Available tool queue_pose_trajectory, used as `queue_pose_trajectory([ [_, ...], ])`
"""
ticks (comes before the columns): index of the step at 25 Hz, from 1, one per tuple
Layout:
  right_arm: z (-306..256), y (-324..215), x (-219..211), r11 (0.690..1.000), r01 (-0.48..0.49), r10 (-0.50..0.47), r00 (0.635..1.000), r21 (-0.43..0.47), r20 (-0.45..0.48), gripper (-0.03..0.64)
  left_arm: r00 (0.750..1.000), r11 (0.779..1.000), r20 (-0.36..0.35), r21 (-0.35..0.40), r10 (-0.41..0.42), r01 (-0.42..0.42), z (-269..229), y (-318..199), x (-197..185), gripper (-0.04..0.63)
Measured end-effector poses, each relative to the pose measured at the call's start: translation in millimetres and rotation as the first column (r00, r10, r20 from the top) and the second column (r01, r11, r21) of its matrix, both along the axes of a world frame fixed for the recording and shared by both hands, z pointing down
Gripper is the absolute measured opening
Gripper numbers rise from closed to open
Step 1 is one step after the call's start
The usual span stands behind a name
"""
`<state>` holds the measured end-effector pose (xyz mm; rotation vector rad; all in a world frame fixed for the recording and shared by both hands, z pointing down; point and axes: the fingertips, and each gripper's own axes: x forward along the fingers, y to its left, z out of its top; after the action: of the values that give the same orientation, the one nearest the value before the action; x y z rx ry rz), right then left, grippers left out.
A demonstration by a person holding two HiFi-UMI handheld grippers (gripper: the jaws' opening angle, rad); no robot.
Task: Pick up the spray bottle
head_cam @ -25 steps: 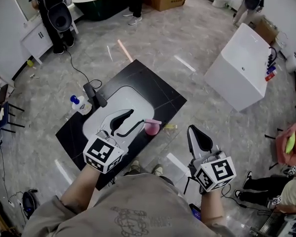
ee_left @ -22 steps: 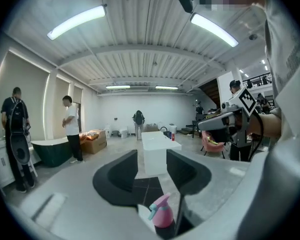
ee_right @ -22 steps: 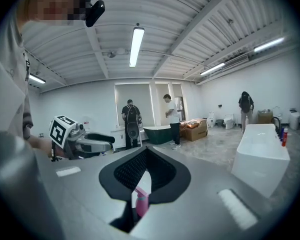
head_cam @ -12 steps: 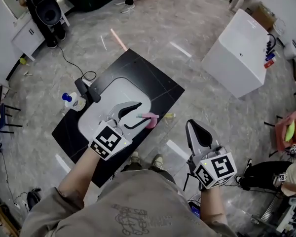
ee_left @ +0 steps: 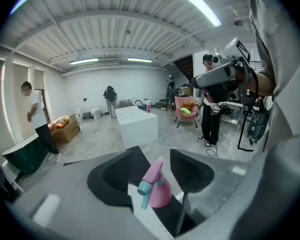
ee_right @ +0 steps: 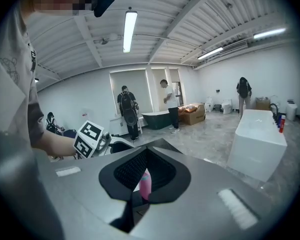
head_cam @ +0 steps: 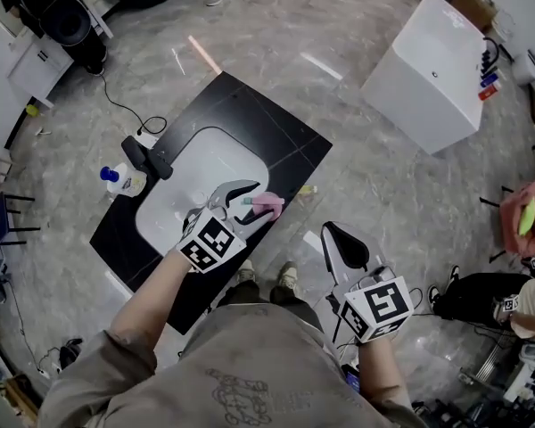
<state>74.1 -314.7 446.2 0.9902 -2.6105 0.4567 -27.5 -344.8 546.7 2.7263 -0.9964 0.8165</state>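
Your left gripper point(head_cam: 257, 200) hangs over the right edge of the white sink point(head_cam: 201, 160) in the black bench point(head_cam: 281, 141). Its fingers are spread either side of the pink spray bottle point(head_cam: 272, 206), which stands just right of the sink. Well right of the sink, your right gripper point(head_cam: 328, 232) has its fingers pressed together, holding nothing.

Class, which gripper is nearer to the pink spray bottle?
Left. The left gripper has its open jaws on either side of the spray bottle, not yet closed on it. The right gripper hangs beyond the counter edge, apart from the bottle, jaws together.
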Motion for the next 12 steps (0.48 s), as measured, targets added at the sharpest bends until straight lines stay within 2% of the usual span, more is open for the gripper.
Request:
queue_pose_trajectory([
  [5, 20, 2, 0, 0.999, -0.020, 0.020, 1.000, -0.050, -0.002, 0.029, 0.996, 0.996, 0.029, -0.019, 0.088, -0.087, 30, 1, 10, 0.237],
  [8, 28, 1, -3, 0.995, -0.025, 0.028, 0.999, -0.092, 0.028, 0.029, 0.988, 0.989, 0.052, -0.021, 0.148, -0.147, 46, 0, 17, 0.241],
  [12, 36, 0, -3, 0.991, -0.039, 0.043, 0.999, -0.126, 0.028, 0.029, 0.980, 0.981, 0.067, -0.064, 0.185, -0.181, 68, -2, 22, 0.241],
])
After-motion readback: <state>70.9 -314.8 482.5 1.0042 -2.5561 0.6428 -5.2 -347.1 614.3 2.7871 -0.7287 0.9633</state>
